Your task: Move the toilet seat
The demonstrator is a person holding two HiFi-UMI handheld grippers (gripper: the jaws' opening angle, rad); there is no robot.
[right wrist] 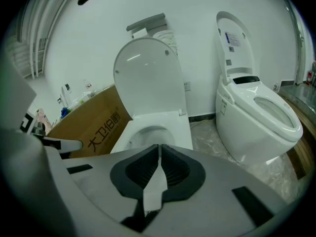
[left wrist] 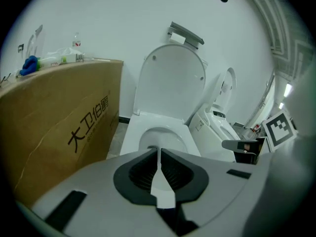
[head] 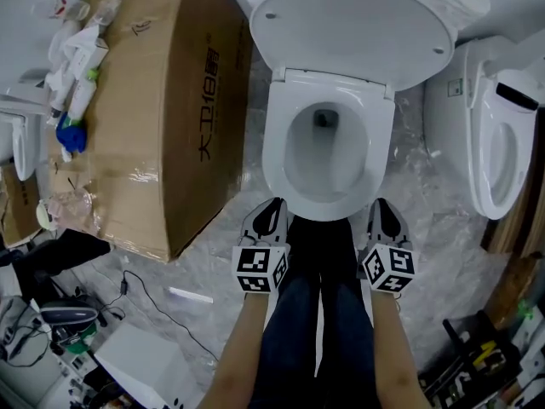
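A white toilet stands straight ahead with its lid (head: pixel 349 20) raised upright against the wall and its bowl (head: pixel 328 143) uncovered. I cannot tell whether a seat ring stands up with the lid (left wrist: pixel 173 80). My left gripper (head: pixel 274 204) is shut and empty near the bowl's front left edge, not touching it. My right gripper (head: pixel 381 204) is shut and empty near the front right edge. In the left gripper view the jaws (left wrist: pixel 159 149) meet in line with the bowl (left wrist: pixel 160 137). In the right gripper view the shut gripper (right wrist: pixel 159 147) points at the bowl (right wrist: pixel 148 132) and lid (right wrist: pixel 145 78).
A big cardboard box (head: pixel 162 100) stands close on the toilet's left, with bottles and tubes on top. A second toilet (head: pixel 498 143) with a raised lid stands on the right. Cables and tools litter the floor at lower left (head: pixel 68 313). The person's legs (head: pixel 319 313) are between the grippers.
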